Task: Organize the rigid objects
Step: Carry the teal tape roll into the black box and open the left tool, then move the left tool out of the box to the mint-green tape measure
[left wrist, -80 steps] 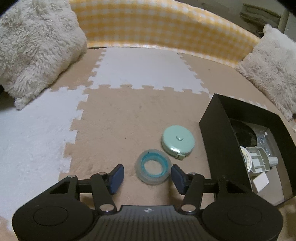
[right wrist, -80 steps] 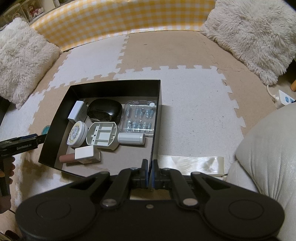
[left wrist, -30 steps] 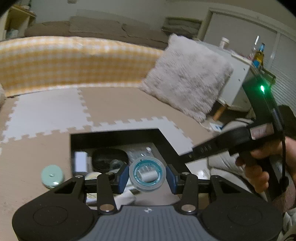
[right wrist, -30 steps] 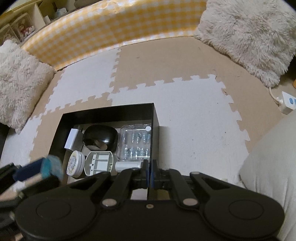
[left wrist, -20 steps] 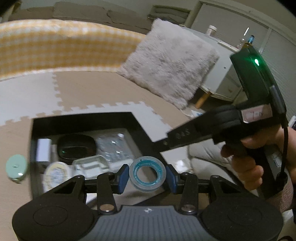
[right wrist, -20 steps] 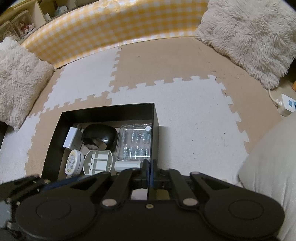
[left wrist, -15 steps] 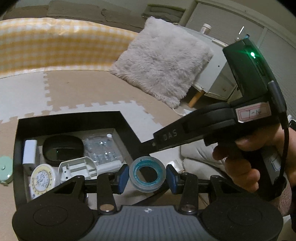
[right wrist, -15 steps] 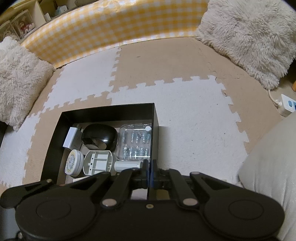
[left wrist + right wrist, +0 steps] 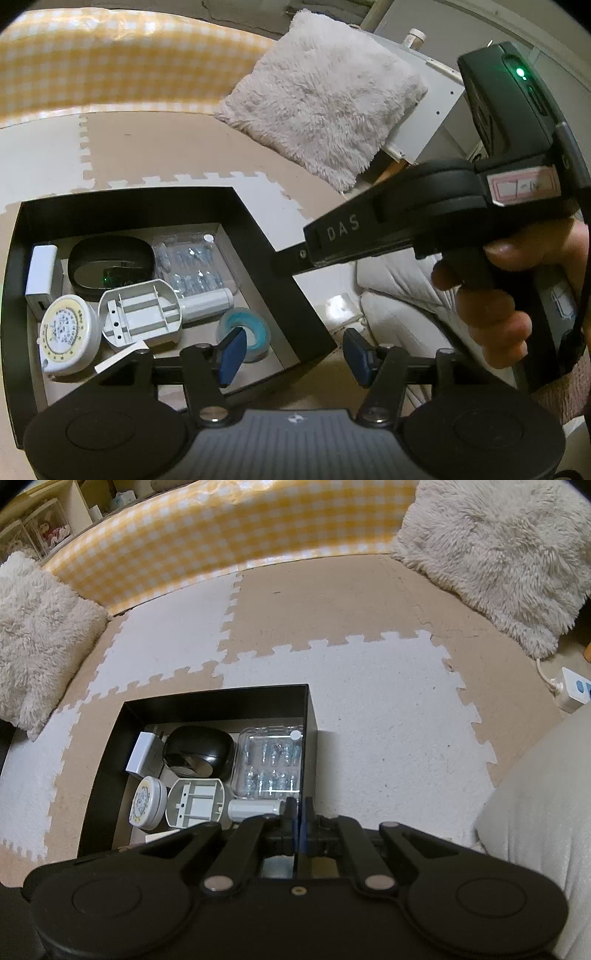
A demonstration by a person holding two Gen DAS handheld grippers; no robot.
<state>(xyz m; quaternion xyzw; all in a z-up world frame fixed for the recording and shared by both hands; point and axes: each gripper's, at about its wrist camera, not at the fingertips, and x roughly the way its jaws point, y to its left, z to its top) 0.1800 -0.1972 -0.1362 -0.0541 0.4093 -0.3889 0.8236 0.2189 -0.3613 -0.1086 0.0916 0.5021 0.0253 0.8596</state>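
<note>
A black box (image 9: 255,236) on the foam mat holds several items: a white adapter (image 9: 40,273), a black oval case (image 9: 110,264), a clear blister pack (image 9: 192,266), a round yellow-faced tin (image 9: 68,332), a grey plastic shell (image 9: 142,310) and a white tube (image 9: 208,299). A clear tape roll with a teal core (image 9: 245,332) lies in the box's near right corner. My left gripper (image 9: 293,352) is open and empty just above it. My right gripper (image 9: 300,812) is shut on the box's right wall (image 9: 309,738); it also shows in the left wrist view (image 9: 295,258).
Fluffy cushions (image 9: 498,554) (image 9: 33,627) lie at the mat's right and left. A yellow checked bumper (image 9: 221,539) borders the far side. A power strip (image 9: 570,692) lies at right, next to a pale cushion (image 9: 539,812).
My left gripper carried the tape roll from the mat over the box, then opened. The roll now lies inside the box. The right gripper stayed shut on the box wall.
</note>
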